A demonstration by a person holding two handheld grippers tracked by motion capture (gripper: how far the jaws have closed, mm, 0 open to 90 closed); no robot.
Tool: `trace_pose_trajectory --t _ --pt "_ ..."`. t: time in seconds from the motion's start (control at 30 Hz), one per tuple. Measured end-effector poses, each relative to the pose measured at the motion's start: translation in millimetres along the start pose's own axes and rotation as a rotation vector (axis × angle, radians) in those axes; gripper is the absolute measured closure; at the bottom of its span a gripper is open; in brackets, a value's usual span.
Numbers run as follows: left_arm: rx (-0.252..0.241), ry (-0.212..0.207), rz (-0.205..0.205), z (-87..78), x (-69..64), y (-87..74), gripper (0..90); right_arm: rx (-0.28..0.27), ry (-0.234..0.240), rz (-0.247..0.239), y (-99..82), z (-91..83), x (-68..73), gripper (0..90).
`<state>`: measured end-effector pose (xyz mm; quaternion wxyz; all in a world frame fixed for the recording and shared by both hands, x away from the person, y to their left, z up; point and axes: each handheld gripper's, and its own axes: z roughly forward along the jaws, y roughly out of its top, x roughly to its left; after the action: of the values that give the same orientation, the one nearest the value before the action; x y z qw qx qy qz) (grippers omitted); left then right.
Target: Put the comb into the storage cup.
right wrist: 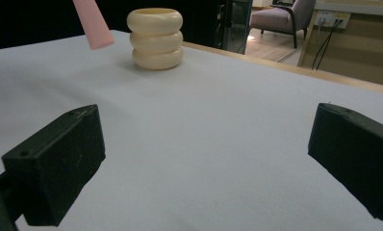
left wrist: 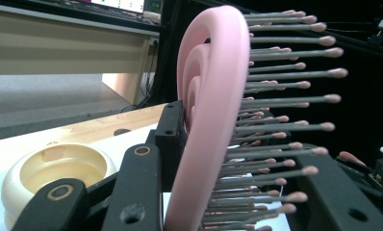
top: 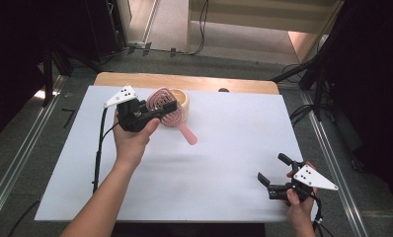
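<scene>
Looking across the white table (top: 224,163), I judge the job about half done: my left gripper (top: 161,109) has the pink hairbrush (top: 165,106) clamped by its head, lifted beside the cream ringed holder (top: 182,101) at about eleven o'clock, handle slanting down toward five; dropping it in remains. My right gripper (top: 273,173) rests at five o'clock, jaws wide apart, empty.
</scene>
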<state>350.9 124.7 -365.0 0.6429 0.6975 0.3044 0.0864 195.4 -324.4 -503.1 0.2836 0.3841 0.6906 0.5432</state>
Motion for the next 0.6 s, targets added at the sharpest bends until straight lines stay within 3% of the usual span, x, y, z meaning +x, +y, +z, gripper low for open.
trace_pose_trajectory --t 0.6 --pt "-0.003 0.012 -0.009 11.5 9.9 6.9 63.4 0.001 0.005 0.015 -2.4 -0.2 -1.9 0.0"
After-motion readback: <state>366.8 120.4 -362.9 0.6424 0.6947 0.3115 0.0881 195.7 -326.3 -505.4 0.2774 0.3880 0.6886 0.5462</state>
